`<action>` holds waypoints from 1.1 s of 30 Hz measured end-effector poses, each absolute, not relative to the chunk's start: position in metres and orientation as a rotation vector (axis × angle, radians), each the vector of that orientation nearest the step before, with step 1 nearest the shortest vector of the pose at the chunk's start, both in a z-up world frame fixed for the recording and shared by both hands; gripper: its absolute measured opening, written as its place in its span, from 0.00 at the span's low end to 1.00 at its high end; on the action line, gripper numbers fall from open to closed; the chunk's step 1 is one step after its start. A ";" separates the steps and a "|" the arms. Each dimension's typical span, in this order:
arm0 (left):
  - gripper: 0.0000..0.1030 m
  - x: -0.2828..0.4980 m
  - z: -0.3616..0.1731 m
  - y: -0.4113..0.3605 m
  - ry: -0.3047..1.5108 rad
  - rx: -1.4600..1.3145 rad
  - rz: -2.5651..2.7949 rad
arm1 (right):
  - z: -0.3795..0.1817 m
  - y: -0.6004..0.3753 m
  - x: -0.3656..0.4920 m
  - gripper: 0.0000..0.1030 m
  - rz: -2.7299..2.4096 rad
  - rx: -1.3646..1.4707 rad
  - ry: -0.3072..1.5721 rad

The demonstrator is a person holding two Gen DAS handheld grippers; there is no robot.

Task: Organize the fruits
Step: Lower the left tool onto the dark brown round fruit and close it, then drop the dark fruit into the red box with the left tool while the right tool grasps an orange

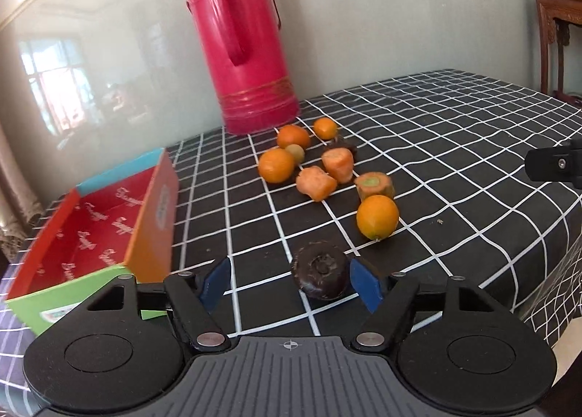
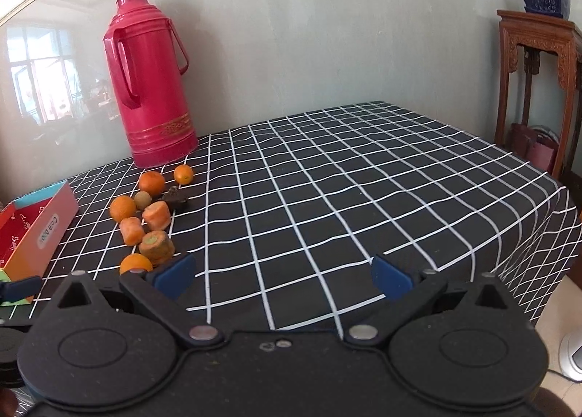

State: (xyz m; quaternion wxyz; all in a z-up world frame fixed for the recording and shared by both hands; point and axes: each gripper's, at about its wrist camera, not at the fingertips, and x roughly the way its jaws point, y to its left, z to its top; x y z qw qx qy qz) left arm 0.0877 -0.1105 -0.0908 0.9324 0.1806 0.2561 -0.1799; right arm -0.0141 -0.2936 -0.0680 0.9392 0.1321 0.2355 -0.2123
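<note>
A: What's cut off? The table (image 2: 363, 177) has open cloth on the right.
B: The box (image 1: 91, 220) at its left edge; oranges (image 1: 377, 216) and carrot pieces (image 1: 315, 183) sit beside it.
A: Jaws?
B: Left gripper (image 1: 291, 280) spread around a dark fruit (image 1: 320, 275), not pinching; right gripper (image 2: 283, 273) wide, empty.

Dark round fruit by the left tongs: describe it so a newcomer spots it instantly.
Start at the tall pink thermos, then follow the scattered produce toward the camera. The dark round fruit sits nearest, between the open left tongs. Unlike its neighbours, it is brown-black and wrinkled.
</note>
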 end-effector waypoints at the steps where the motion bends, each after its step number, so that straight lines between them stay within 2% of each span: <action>1: 0.71 0.090 -0.093 -0.112 0.528 0.368 -0.372 | -0.068 -0.292 -0.012 0.94 -0.430 0.268 0.482; 5: 0.68 0.094 -0.101 -0.112 0.523 0.358 -0.386 | -0.071 -0.289 -0.006 0.94 -0.414 0.266 0.493; 7: 0.41 0.095 -0.101 -0.112 0.526 0.337 -0.413 | -0.072 -0.287 -0.003 0.94 -0.407 0.268 0.497; 8: 0.38 0.096 -0.102 -0.112 0.526 0.334 -0.419 | -0.073 -0.286 -0.001 0.94 -0.405 0.267 0.500; 16: 0.37 0.094 -0.099 -0.106 0.482 0.311 -0.383 | -0.077 -0.277 0.011 0.94 -0.372 0.259 0.529; 25: 0.37 0.126 -0.053 -0.043 0.378 0.239 -0.123 | -0.079 -0.263 0.024 0.95 -0.334 0.228 0.562; 33: 0.37 0.182 -0.060 0.022 0.501 0.174 0.133 | -0.082 -0.240 0.052 0.93 -0.312 0.172 0.575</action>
